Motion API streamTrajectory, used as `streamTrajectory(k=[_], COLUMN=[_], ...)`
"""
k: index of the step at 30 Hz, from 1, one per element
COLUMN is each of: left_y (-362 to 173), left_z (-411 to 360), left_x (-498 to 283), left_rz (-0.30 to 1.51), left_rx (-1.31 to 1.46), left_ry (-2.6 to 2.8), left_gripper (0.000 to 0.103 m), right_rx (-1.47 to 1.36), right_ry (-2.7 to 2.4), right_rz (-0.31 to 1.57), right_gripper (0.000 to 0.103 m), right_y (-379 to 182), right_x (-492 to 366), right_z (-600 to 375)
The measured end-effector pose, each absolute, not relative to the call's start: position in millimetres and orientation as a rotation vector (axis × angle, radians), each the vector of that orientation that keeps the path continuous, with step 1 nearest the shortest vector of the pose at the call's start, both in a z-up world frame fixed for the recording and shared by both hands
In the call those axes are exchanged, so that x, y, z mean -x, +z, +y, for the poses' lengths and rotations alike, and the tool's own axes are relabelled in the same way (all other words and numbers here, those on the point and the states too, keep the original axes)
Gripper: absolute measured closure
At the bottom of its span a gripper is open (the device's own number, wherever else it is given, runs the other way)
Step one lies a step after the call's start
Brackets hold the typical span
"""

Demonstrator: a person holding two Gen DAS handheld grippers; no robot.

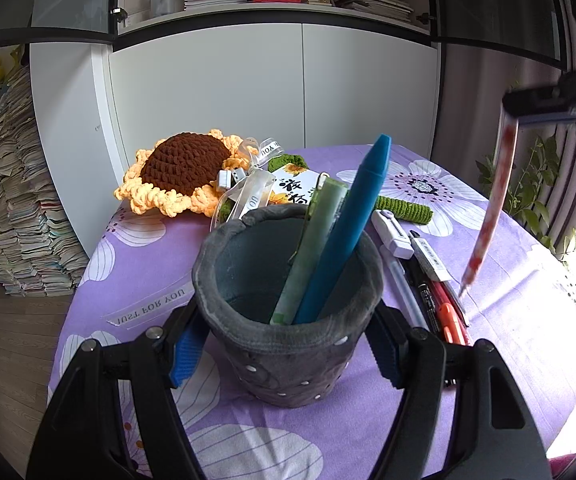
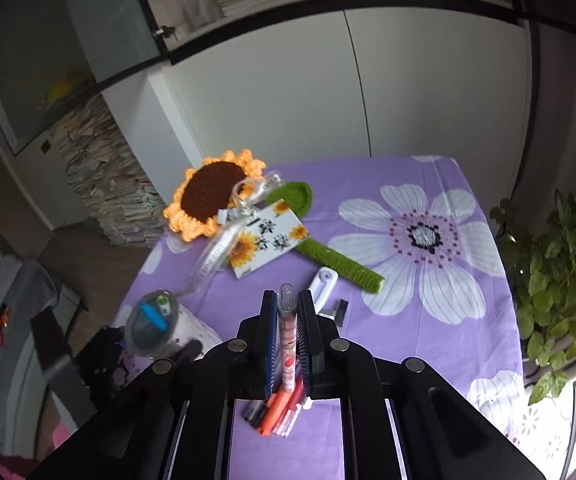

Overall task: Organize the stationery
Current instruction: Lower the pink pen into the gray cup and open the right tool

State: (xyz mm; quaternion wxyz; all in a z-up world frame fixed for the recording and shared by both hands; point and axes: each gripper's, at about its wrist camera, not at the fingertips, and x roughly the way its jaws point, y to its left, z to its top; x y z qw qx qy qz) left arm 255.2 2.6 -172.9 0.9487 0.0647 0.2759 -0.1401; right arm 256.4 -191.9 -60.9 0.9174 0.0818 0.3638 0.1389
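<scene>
A grey felt pen holder [image 1: 288, 344] stands upright on the purple flowered tablecloth [image 1: 507, 320], with my left gripper [image 1: 286, 354] shut on its sides. Inside it lean a blue pen [image 1: 351, 232] and a green pen [image 1: 315, 240]. To its right, several pens [image 1: 439, 300] lie in a loose pile with a white cutter-like tool [image 1: 391, 234]. My right gripper [image 2: 288, 296] is shut on a red-and-white patterned pen [image 2: 288, 344], lifted above that pile [image 2: 280, 412]. In the left wrist view this pen [image 1: 491, 200] hangs tip down from the right gripper [image 1: 527, 110]. The holder [image 2: 152, 324] shows at lower left in the right wrist view.
A crochet sunflower [image 1: 184, 172] with a green stem [image 2: 335, 260], a ribbon and a printed card [image 2: 268, 240] lie at the table's far side. White cupboard doors [image 1: 248, 80] stand behind. A leafy plant [image 2: 559, 280] is at the right edge, and stacked books [image 1: 16, 200] on the left.
</scene>
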Motion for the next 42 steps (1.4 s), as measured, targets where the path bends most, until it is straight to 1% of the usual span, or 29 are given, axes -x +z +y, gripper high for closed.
streamTrajectory(k=[9, 14, 22, 42], left_y=[-172.8, -172.8, -172.7, -172.1], left_z=[2.6, 2.7, 2.3, 1.1], left_x=[-255.2, -255.2, -255.2, -257.2], left_rz=[0.562, 0.562, 0.561, 0.562], left_rx=[-0.132, -0.132, -0.131, -0.130], left_ry=[-0.285, -0.285, -0.286, -0.287], left_gripper=[0.033, 0.033, 0.033, 0.033], right_rx=[-0.122, -0.096, -0.053, -0.060], right_ry=[0.448, 0.537, 0.577, 0.587], right_rz=[0.527, 0.469, 0.546, 0.770], right_gripper=[0.092, 0.092, 0.092, 0.092], right_y=[-0.8, 14.4, -12.6, -71.7], right_x=[-236.0, -240.5, -266.6, -294.6], right_z=[-151.4, -122.9, -91.9, -84.5])
